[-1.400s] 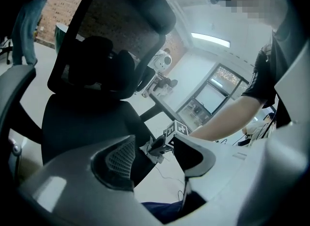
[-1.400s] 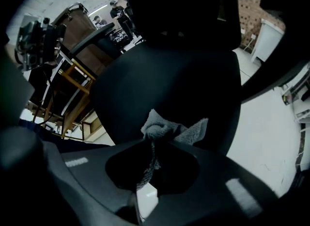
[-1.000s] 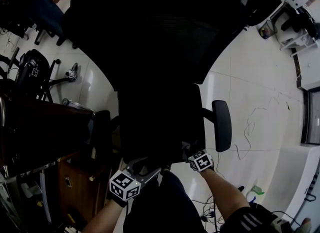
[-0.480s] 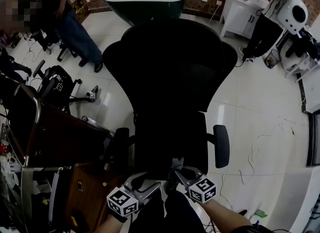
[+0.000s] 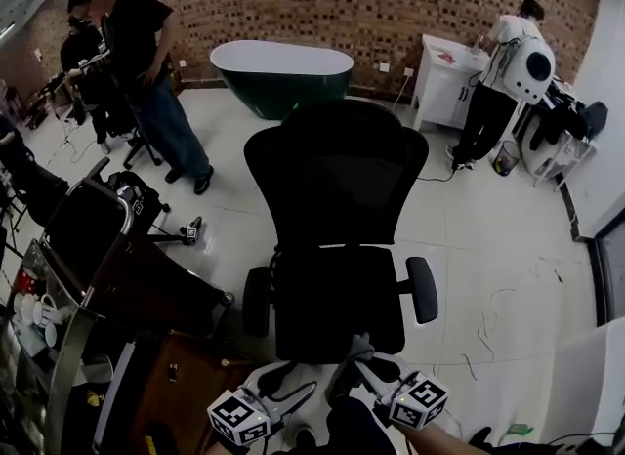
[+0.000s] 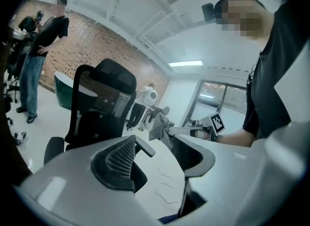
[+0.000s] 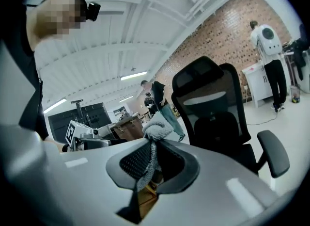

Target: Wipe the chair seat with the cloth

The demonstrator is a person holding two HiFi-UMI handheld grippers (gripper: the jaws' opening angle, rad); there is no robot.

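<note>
With the right tool (image 7: 153, 162) pinching the grey fleecy cloth (image 7: 156, 131) and the left tool (image 6: 160, 158) agape, empty, sweep it flat along the black chair seat (image 5: 337, 297)

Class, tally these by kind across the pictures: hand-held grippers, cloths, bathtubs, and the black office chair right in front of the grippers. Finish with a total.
cloth: 1
grippers: 2, the left gripper open with nothing between its fingers, the right gripper shut on the cloth
office chair: 1
bathtub: 1
Total: 5
</note>
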